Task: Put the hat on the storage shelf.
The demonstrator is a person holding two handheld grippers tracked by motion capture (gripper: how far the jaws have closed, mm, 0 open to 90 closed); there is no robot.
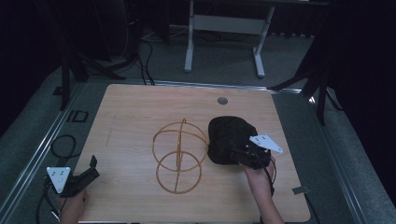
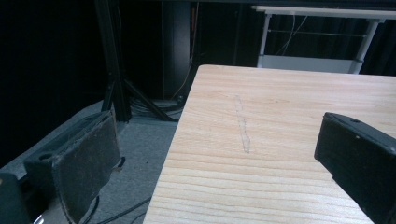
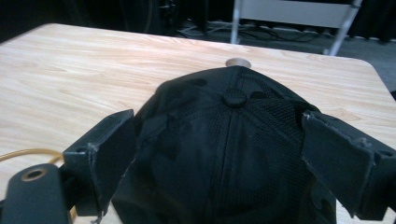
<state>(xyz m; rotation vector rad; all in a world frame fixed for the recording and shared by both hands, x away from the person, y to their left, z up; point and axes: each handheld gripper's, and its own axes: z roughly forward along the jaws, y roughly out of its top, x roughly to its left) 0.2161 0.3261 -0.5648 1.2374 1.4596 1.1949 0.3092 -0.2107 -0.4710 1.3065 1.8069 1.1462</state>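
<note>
The right gripper (image 3: 219, 163) is spreading its jaws wide, and the black cap (image 3: 233, 140) is lying between its fingers (image 3: 109, 158) on the wooden table (image 1: 130, 112), not clamped. Just beside the cap, left of those fingers, the gold wire stand (image 1: 180, 156) is standing upright. The left gripper (image 2: 219, 158) is hovering open over the table's near left corner, holding nothing.

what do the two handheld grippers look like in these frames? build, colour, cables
Both are black. The left gripper and right gripper each carry a pale grey three-cornered plate on top, the left one with small dark dots. Jaws are flat, blocky, with worn dark pads. Thin black cables trail from each. Forearms are bare, no sleeves visible.
</note>
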